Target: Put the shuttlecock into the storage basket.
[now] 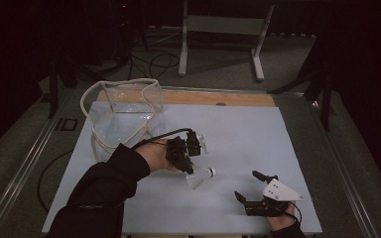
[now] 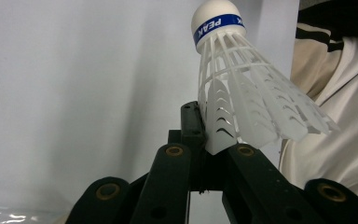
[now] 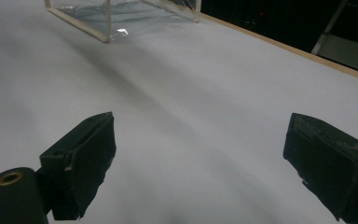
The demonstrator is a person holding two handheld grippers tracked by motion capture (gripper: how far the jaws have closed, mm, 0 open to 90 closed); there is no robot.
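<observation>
Left gripper (image 1: pixel 194 173) clamps shuttlecock (image 1: pixel 200 177) mid-table, clear of edges

The word "PEAK" stands in white on the blue band around the shuttlecock (image 2: pixel 242 88)'s cork.

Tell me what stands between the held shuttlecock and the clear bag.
Nothing visible does. The left gripper holds the shuttlecock by its skirt; only bare white tabletop lies between it and the clear bag, whose mouth is open.

Dim light is falling from overhead onto the pale table (image 1: pixel 238 134), the room behind is sinking into black, and soft shadows are pooling; the shuttlecock (image 2: pixel 242 93) is showing up sharply.
</observation>
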